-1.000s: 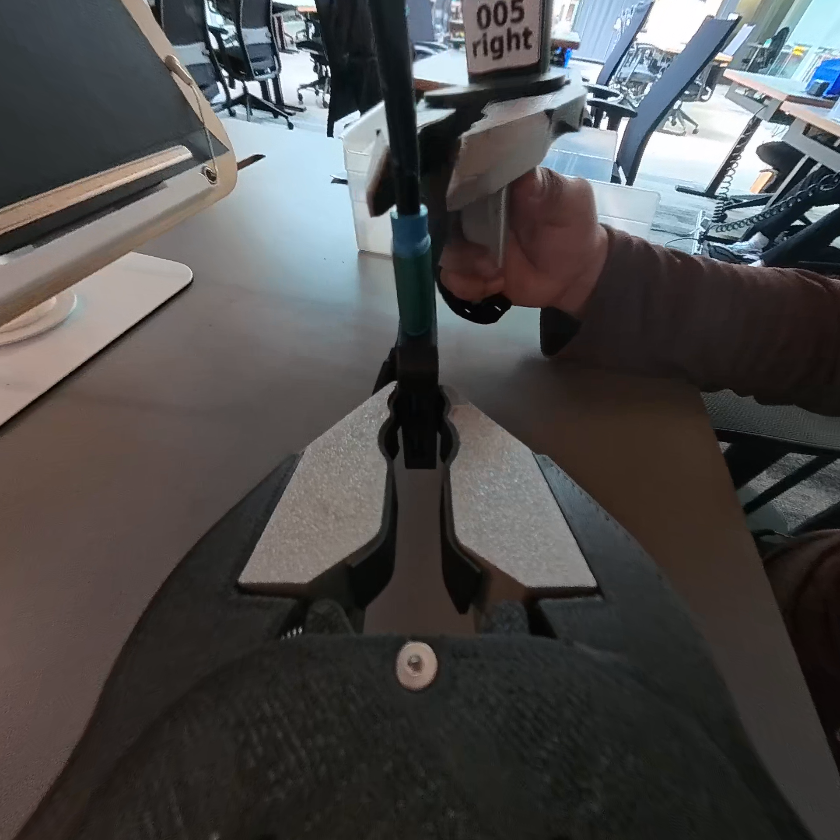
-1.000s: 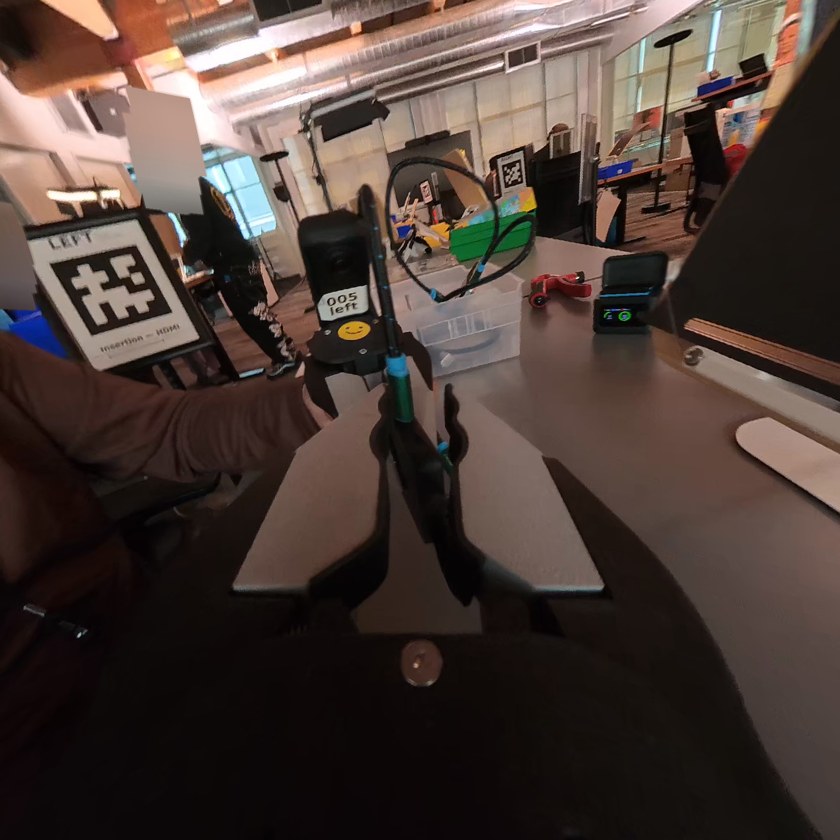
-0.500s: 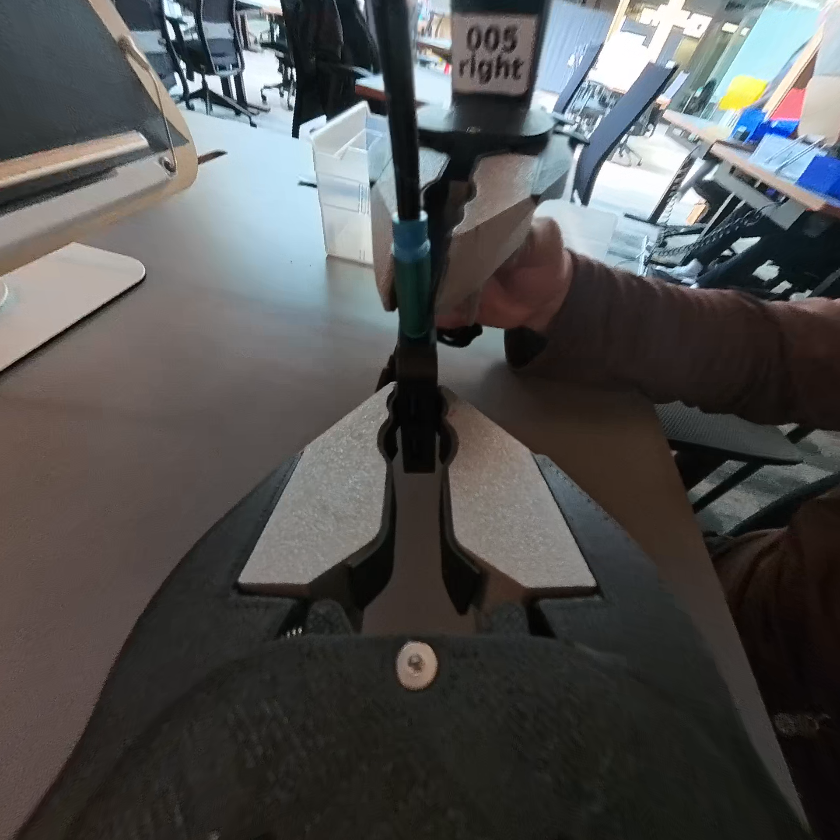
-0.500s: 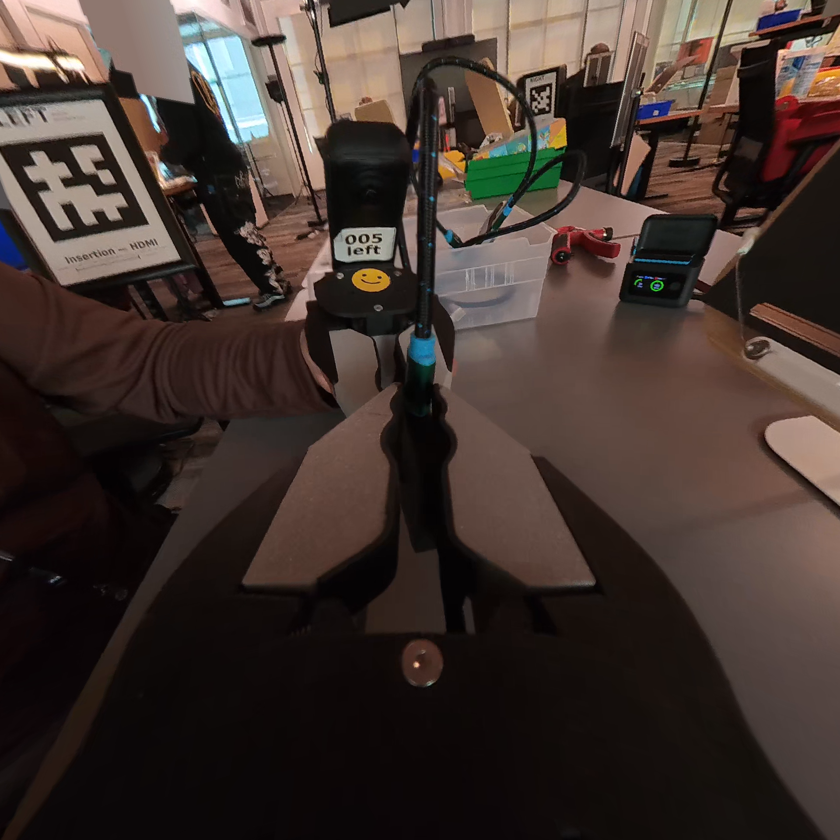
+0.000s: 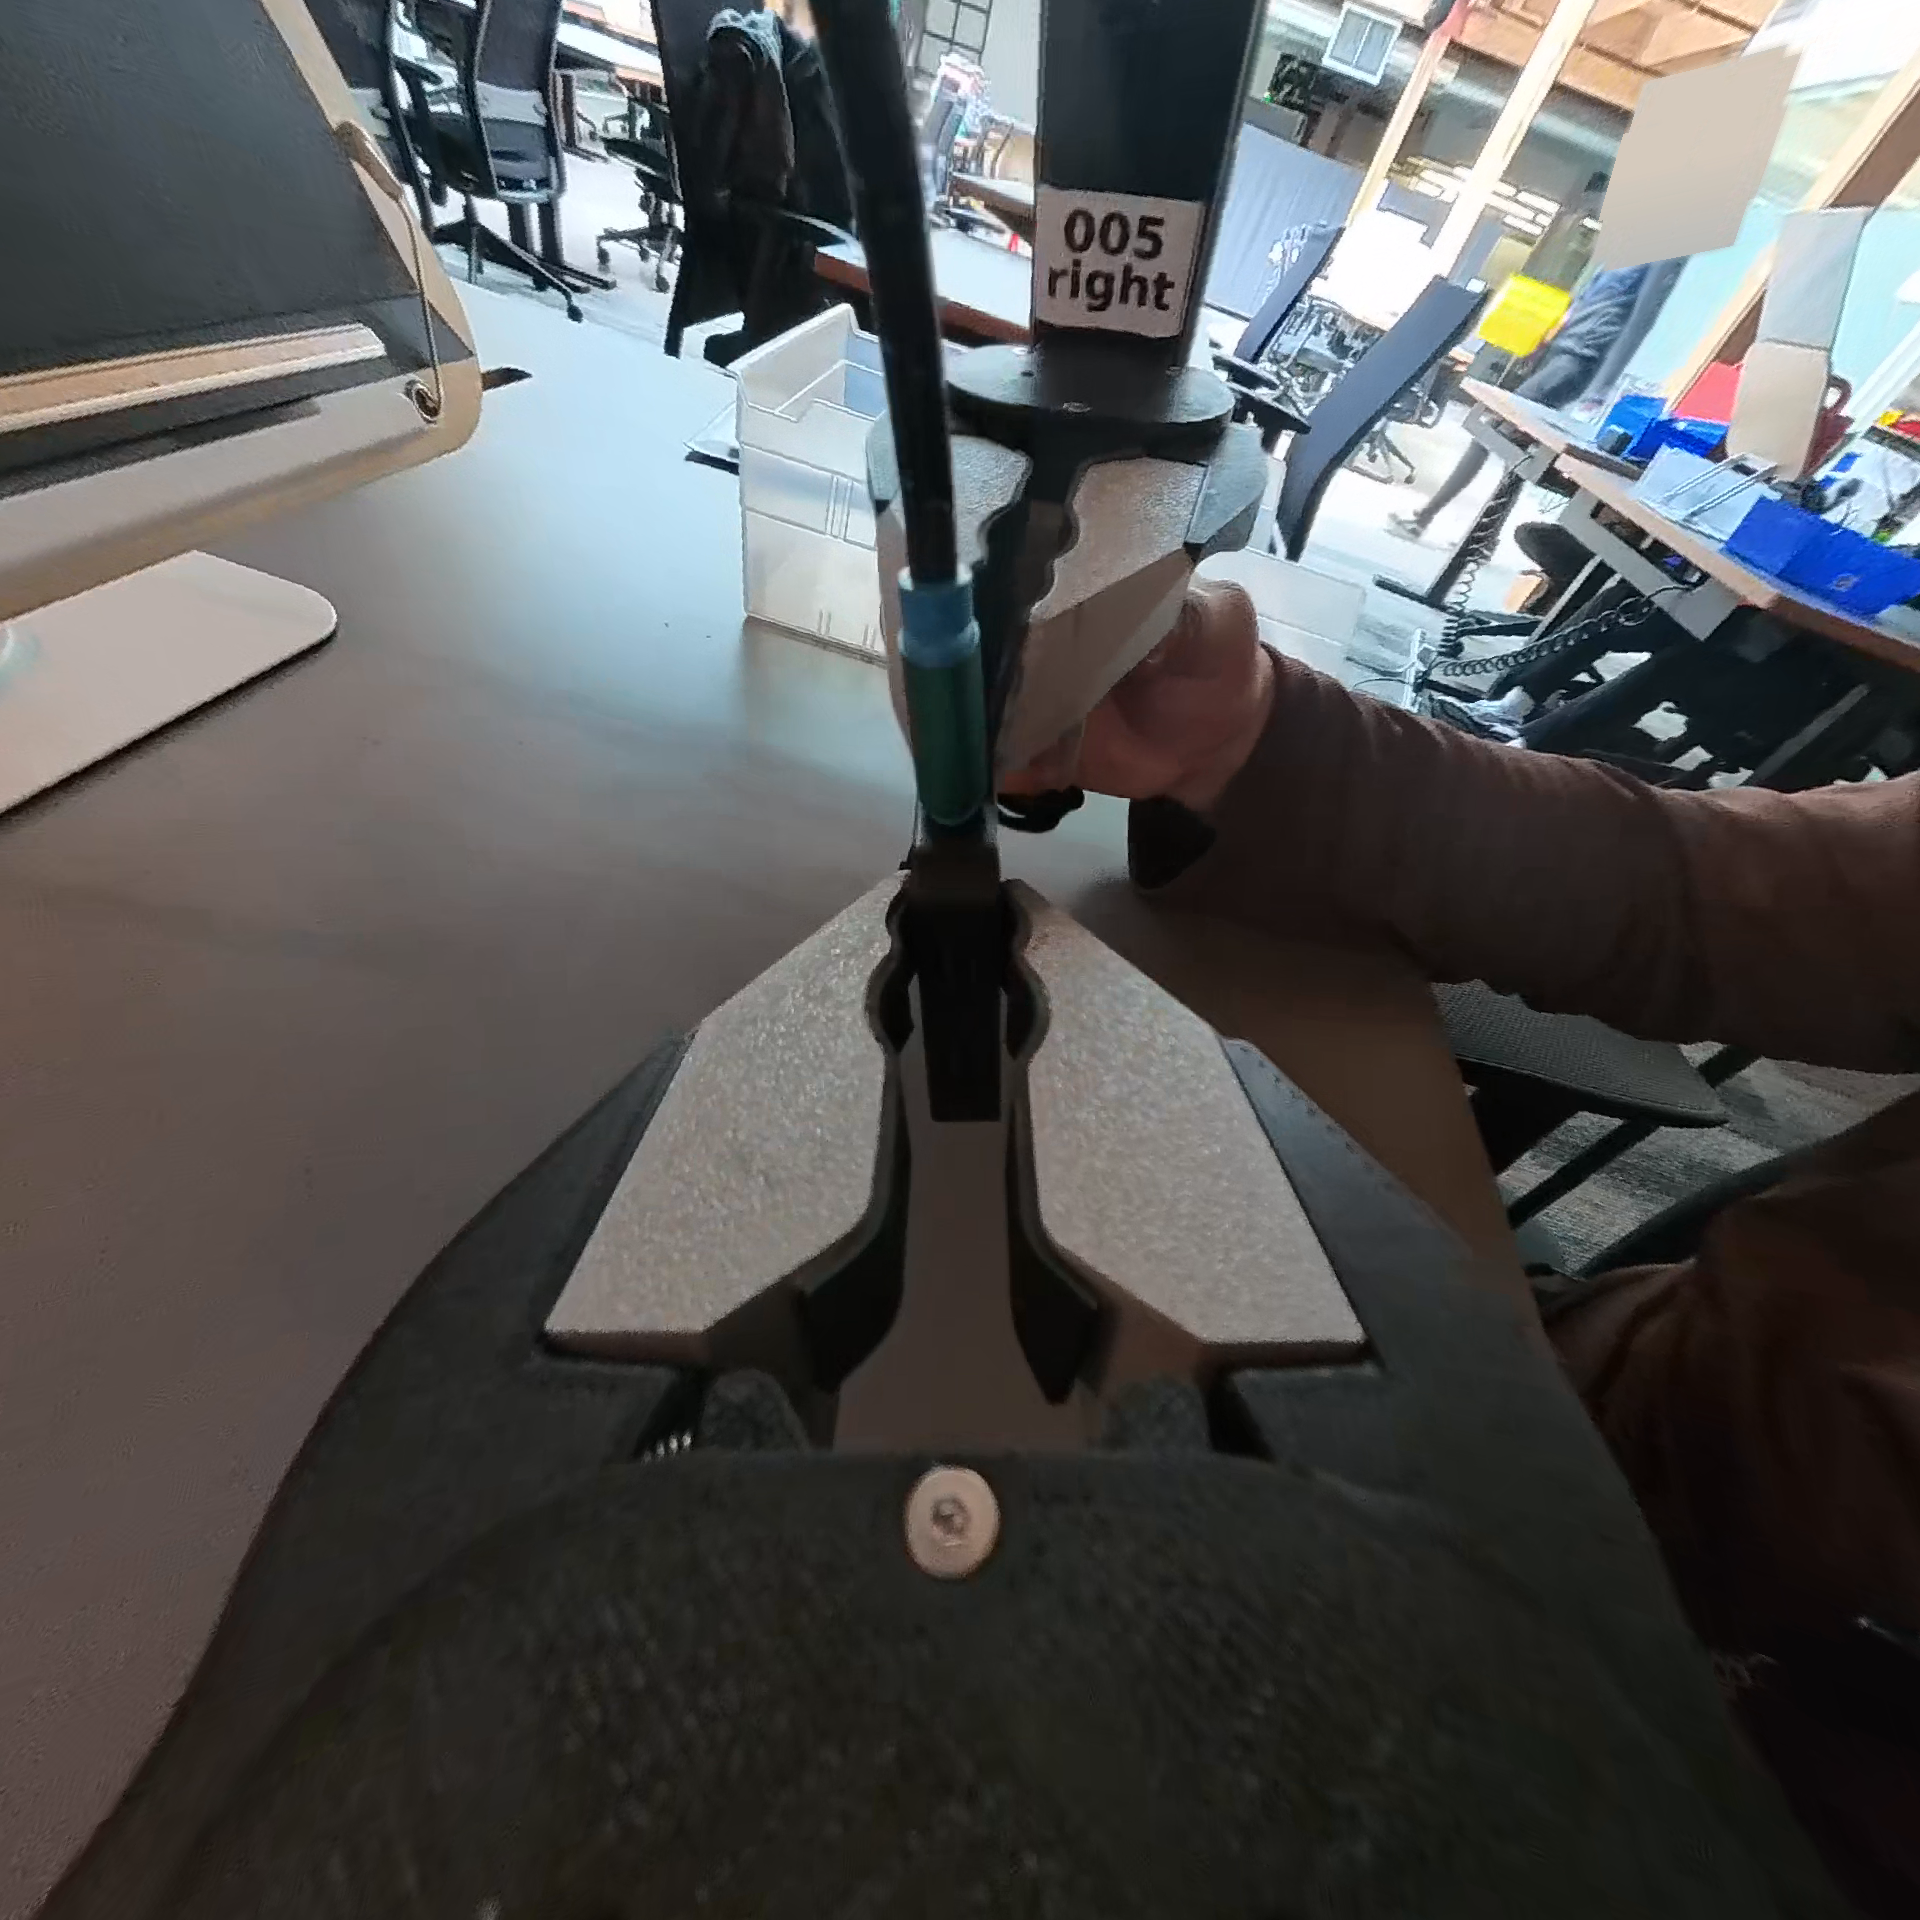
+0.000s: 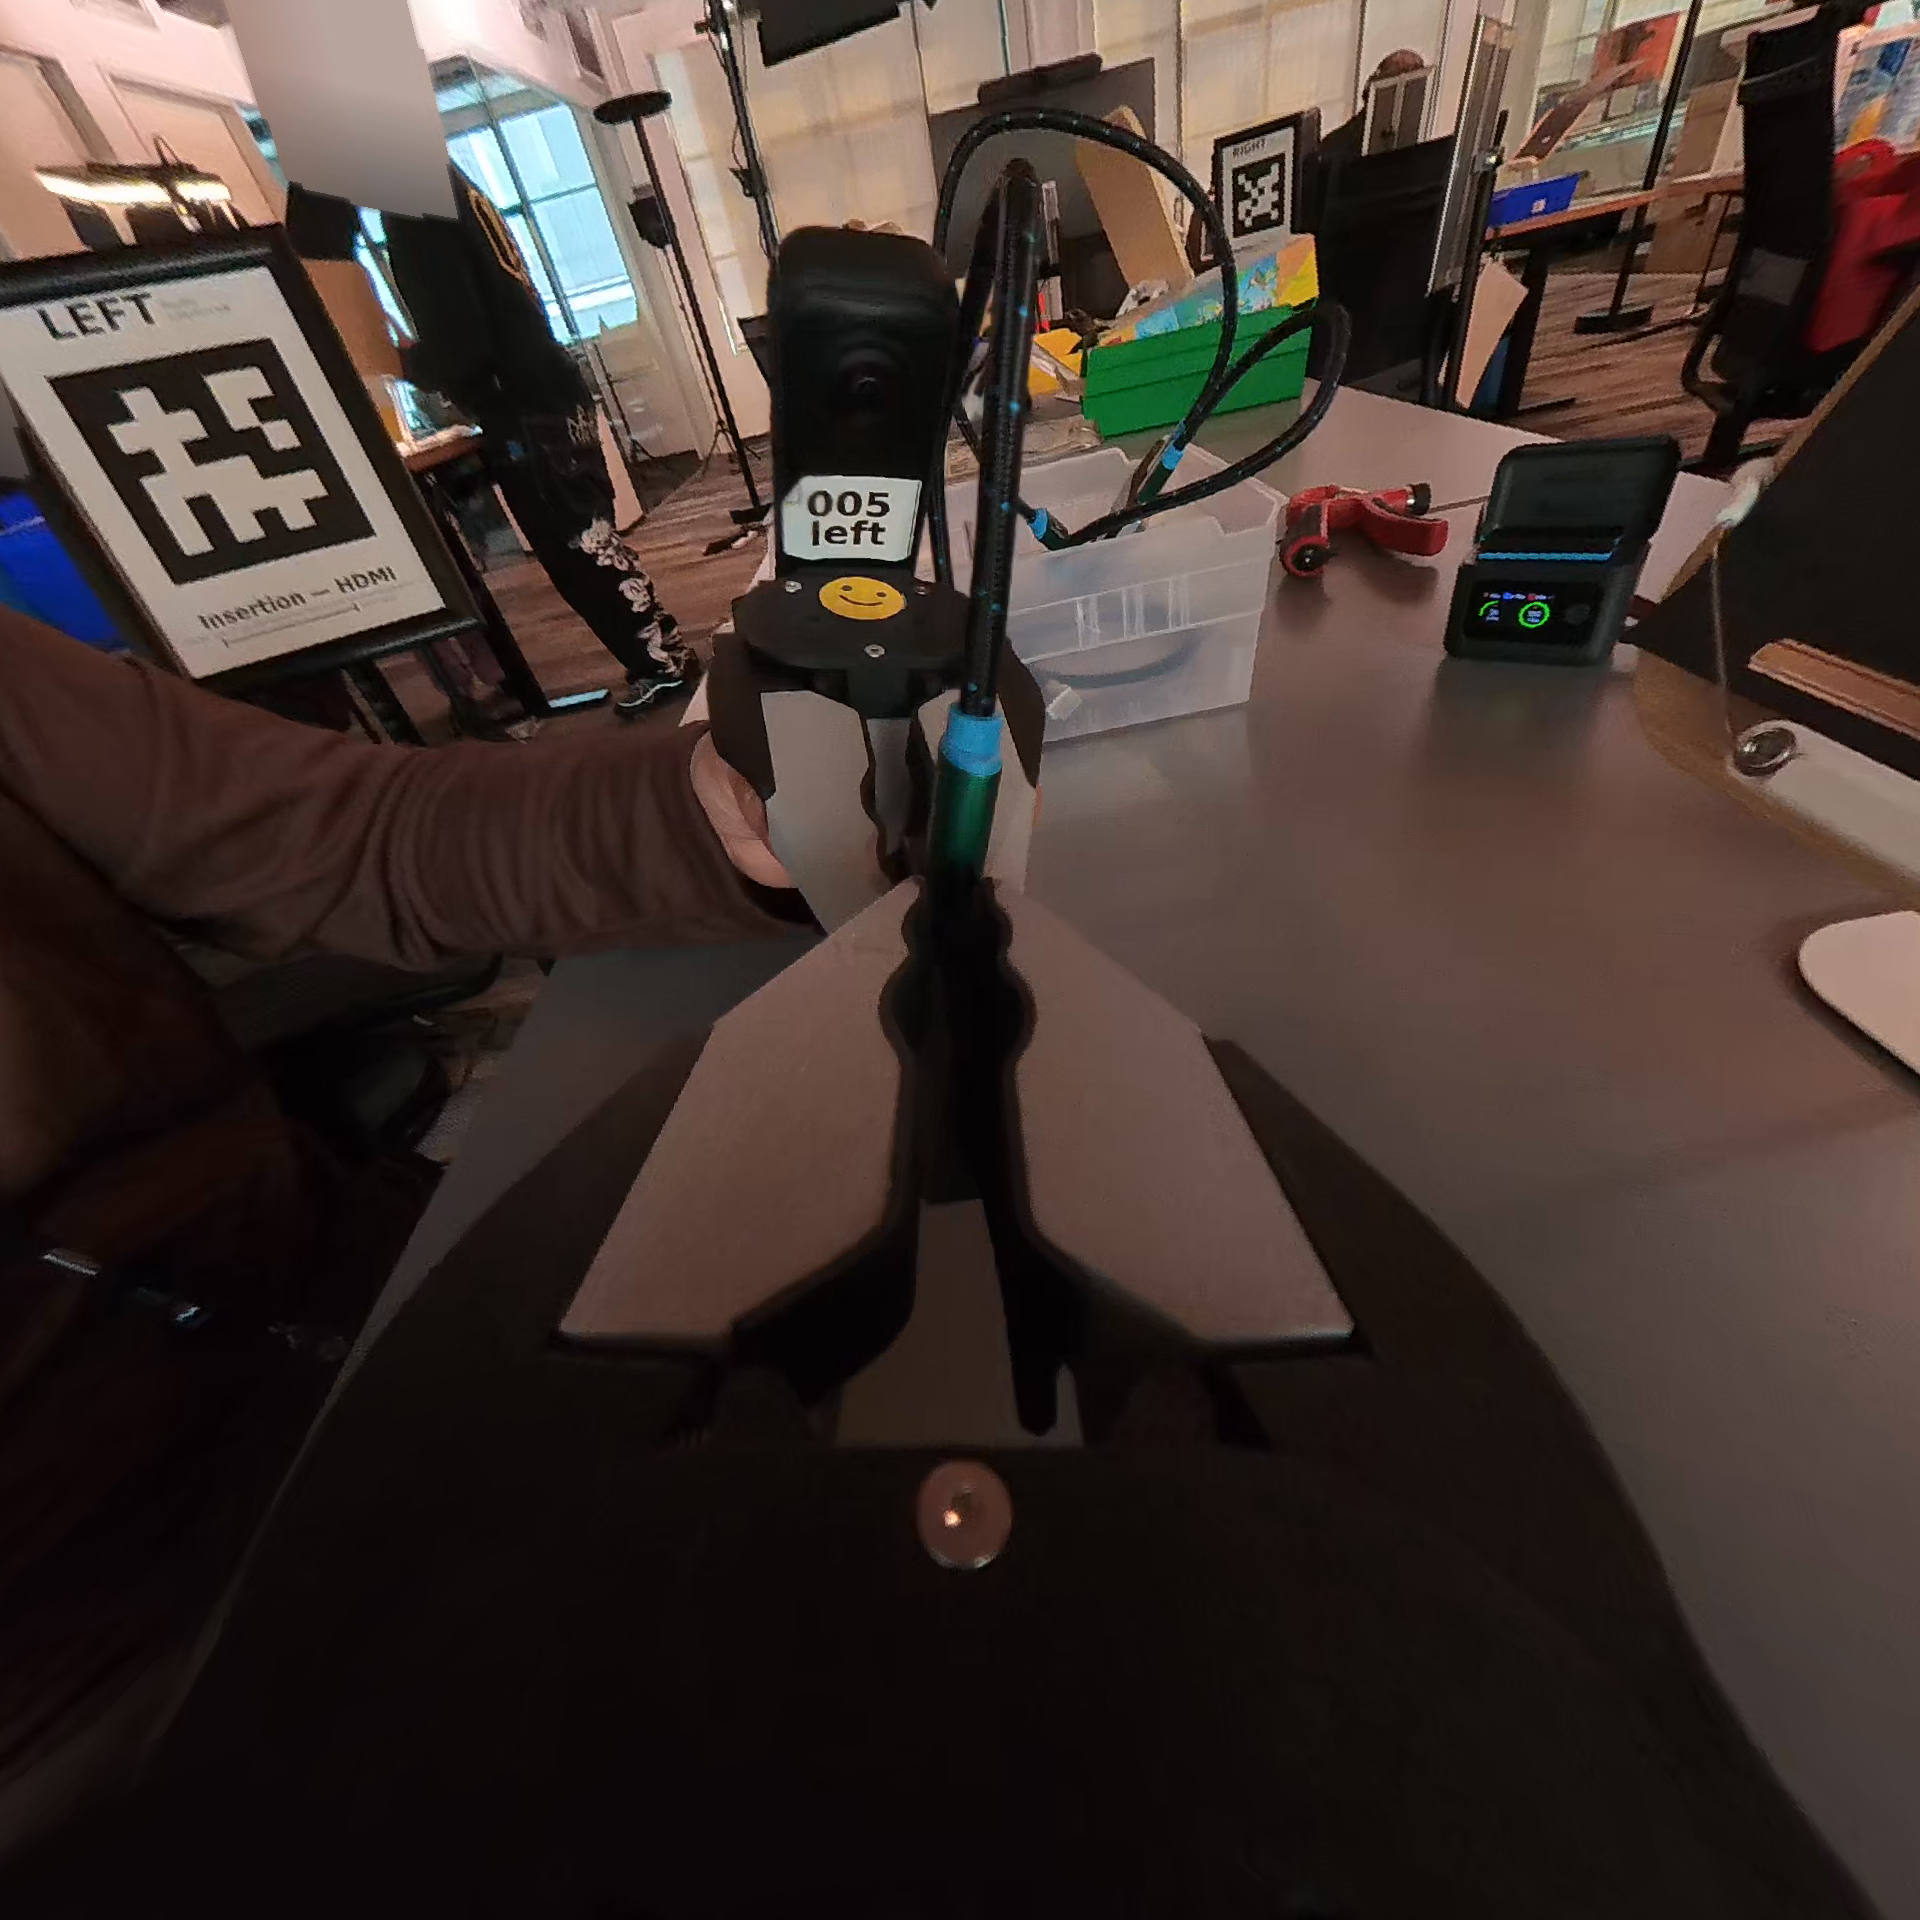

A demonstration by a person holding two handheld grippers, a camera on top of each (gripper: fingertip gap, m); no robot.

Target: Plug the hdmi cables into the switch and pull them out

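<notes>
A black braided hdmi cable [image 5: 899, 312] with a green sleeve [image 5: 940, 717] and a blue band rises between my two grippers, which face each other tip to tip. My left gripper [image 5: 951, 935] is shut on a narrow black block [image 5: 961, 1039], seemingly the switch, right under the plug's shoulder. My right gripper [image 6: 961, 925] is shut on the black plug end below the green sleeve [image 6: 961, 800]. The right gripper also shows in the left wrist view [image 5: 1039, 582], and the left gripper in the right wrist view [image 6: 883, 790]. The joint between plug and block is hidden by the jaws.
Dark table [image 5: 416, 831]. A monitor on a silver stand [image 5: 156, 644] is at the left. A clear plastic bin [image 6: 1132, 613] holds the cable's other end. Red clamp [image 6: 1361, 520] and a small black device with a screen [image 6: 1538, 613] lie beyond. A person's sleeved arm [image 5: 1558, 894] holds each gripper. The tips of both grippers are at nearly the same place.
Both grippers kept their hold. In the right wrist view the held piece and cable went from tilted to upright and centred, and the two grippers turned to face each other more squarely.
</notes>
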